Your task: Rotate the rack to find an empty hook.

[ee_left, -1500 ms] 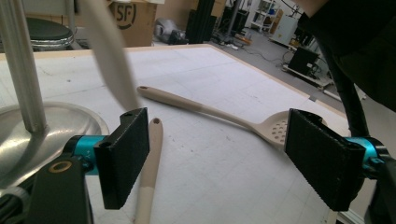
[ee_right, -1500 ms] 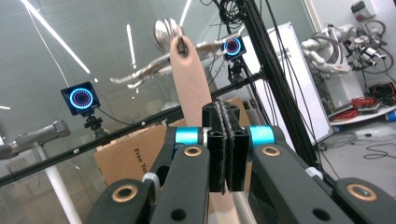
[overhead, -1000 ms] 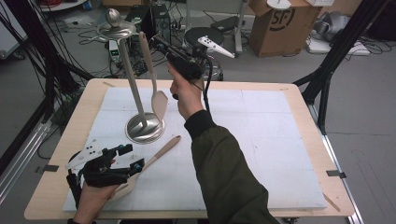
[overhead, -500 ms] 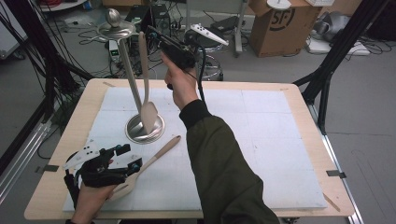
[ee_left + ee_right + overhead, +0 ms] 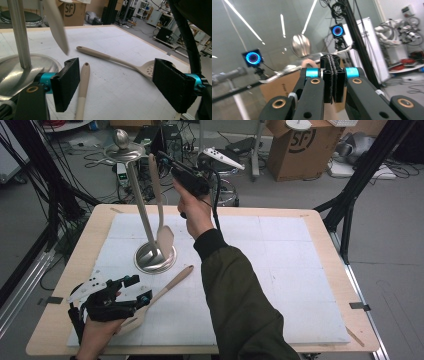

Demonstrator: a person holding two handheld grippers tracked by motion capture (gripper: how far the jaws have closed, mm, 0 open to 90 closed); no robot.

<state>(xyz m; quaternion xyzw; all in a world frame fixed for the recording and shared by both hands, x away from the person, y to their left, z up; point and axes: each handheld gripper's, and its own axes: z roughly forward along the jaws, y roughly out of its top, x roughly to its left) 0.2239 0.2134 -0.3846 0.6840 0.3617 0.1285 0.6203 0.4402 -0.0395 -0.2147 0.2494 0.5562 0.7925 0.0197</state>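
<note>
Your right gripper point(image 5: 167, 162) is raised beside the top of the metal utensil stand point(image 5: 155, 257), its jaws pressed together on the handle end of a beige spatula point(image 5: 161, 215). In the right gripper view the two black pads point(image 5: 329, 75) meet with only a thin seam between them, and the pale handle point(image 5: 308, 63) peeks out just behind, close under the stand's round knob point(image 5: 300, 46). The spatula hangs almost straight down from that grip, its flat blade just above the stand's round base, beside the upright pole.

Your left gripper point(image 5: 142, 290) rests low at the near left of the white mat point(image 5: 280, 270), jaws spread wide. In the left gripper view a beige handle point(image 5: 82, 87) lies on the mat between the open pads point(image 5: 66, 82), touching neither. A beige slotted spoon point(image 5: 117, 61) lies across the mat just beyond, its perforated bowl partly hidden behind the other pad. The stand's base point(image 5: 15, 72) sits close alongside.
</note>
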